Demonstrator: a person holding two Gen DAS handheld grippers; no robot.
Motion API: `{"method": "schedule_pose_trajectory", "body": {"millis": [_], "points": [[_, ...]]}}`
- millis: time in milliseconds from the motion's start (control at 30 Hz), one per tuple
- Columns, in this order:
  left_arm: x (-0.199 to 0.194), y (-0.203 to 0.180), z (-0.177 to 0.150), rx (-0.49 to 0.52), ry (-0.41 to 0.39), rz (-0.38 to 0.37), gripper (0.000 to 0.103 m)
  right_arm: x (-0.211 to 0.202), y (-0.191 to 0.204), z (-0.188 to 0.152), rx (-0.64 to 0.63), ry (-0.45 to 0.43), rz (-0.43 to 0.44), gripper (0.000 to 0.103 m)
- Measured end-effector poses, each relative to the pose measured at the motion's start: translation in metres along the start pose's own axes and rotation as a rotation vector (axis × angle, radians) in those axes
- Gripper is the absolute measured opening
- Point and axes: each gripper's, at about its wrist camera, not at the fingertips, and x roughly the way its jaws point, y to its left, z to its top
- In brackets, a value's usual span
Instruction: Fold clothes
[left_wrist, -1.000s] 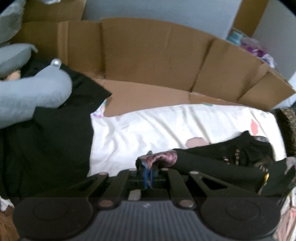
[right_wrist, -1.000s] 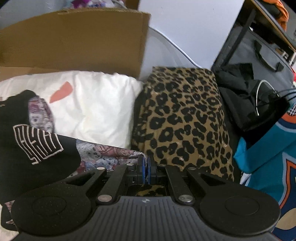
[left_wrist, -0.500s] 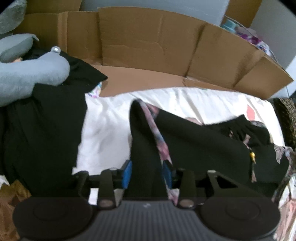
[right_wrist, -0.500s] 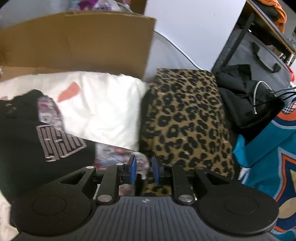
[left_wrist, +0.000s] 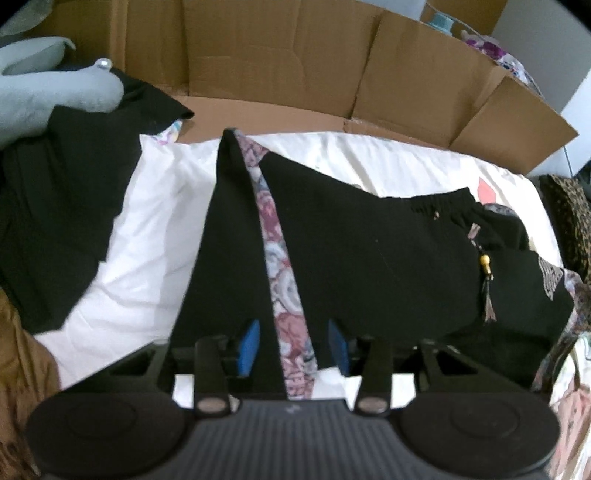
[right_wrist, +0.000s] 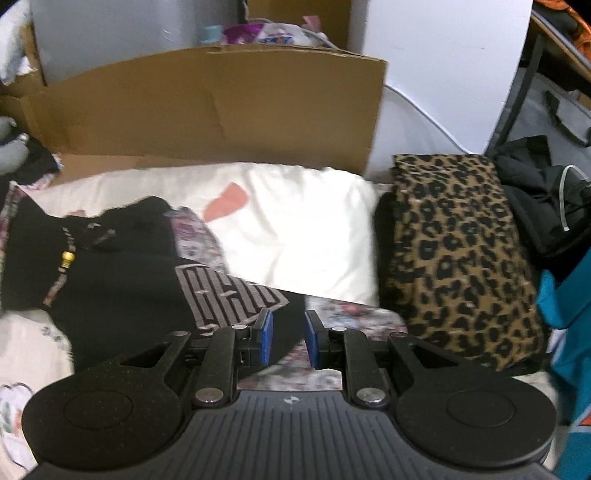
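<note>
While both tools sit low at the near edge of the bed, the left gripper (left_wrist: 293, 345) has its blue pads (left_wrist: 248, 346) spread wide, holding nothing, with a strip of the black garment (left_wrist: 369, 254) passing loosely between them. That garment lies spread on the white bedsheet (left_wrist: 155, 229), one long black panel running away from the jaws, and a floral trim (left_wrist: 277, 258) in pink and grey runs along its edge. Further right on the same garment a drawstring with a yellow bead (left_wrist: 484, 263) hangs down from a gathered waistband.

From the right wrist view, the right gripper (right_wrist: 287, 340) is likewise parted, its blue pads (right_wrist: 266, 341) apart by a narrower gap and clamping nothing; the black garment (right_wrist: 122, 295) and its floral lining lie just beneath and beyond them. A grey printed logo (right_wrist: 229, 295) shows on the black cloth just past the left pad. A folded leopard-print cloth (right_wrist: 458, 251) rests on the right, beside the white bedsheet (right_wrist: 303, 236).

Off to the left in the left wrist view, another black garment (left_wrist: 62, 184) is heaped, with a pale blue-grey cloth (left_wrist: 55, 99) on top of it. Behind everything stands a wall of flattened cardboard (left_wrist: 277, 59), which also backs the bed in the right wrist view, cardboard (right_wrist: 207, 107).
</note>
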Motion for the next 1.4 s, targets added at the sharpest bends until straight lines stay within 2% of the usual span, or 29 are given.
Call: {"method": "schedule_pose_trajectory", "body": {"millis": [67, 300, 467, 533, 600, 700, 733, 800, 967, 1100, 1133, 1200, 1400], "points": [[0.003, -0.005, -0.005, -0.015, -0.006, 0.038, 0.05, -0.001, 0.008, -0.002, 0.012, -0.009, 0.033, 0.025], [0.021, -0.005, -0.022, -0.061, -0.002, 0.113, 0.05, 0.002, 0.04, -0.013, 0.029, -0.02, 0.145, 0.025], [0.025, 0.003, -0.029, -0.188, -0.001, 0.094, 0.047, 0.011, 0.068, -0.024, 0.015, -0.031, 0.237, 0.025], [0.027, 0.0, -0.032, -0.183, -0.009, 0.122, 0.047, 0.016, 0.081, -0.029, 0.016, -0.033, 0.287, 0.025], [0.031, 0.0, -0.035, -0.17, -0.019, 0.143, 0.042, 0.022, 0.096, -0.032, 0.019, -0.031, 0.335, 0.025], [0.036, 0.004, -0.039, -0.182, -0.028, 0.146, 0.027, 0.03, 0.12, -0.035, 0.006, -0.022, 0.397, 0.025], [0.037, 0.006, -0.04, -0.189, -0.023, 0.142, 0.017, 0.033, 0.128, -0.036, -0.001, -0.015, 0.419, 0.025], [0.037, 0.009, -0.041, -0.203, -0.024, 0.137, 0.013, 0.036, 0.14, -0.036, -0.021, -0.004, 0.452, 0.025], [0.022, 0.011, -0.042, -0.217, -0.043, 0.111, 0.006, 0.045, 0.165, -0.037, -0.034, 0.027, 0.526, 0.025], [0.001, 0.009, -0.039, -0.18, -0.066, 0.086, 0.005, 0.057, 0.186, -0.042, -0.023, 0.064, 0.601, 0.026], [-0.006, 0.009, -0.037, -0.169, -0.074, 0.081, 0.005, 0.06, 0.192, -0.044, -0.029, 0.065, 0.61, 0.029], [-0.02, 0.013, -0.031, -0.164, -0.09, 0.074, 0.005, 0.064, 0.203, -0.047, -0.038, 0.06, 0.636, 0.045], [-0.066, 0.019, -0.015, -0.116, -0.136, 0.094, 0.004, 0.084, 0.232, -0.051, -0.03, 0.077, 0.705, 0.046]]}}
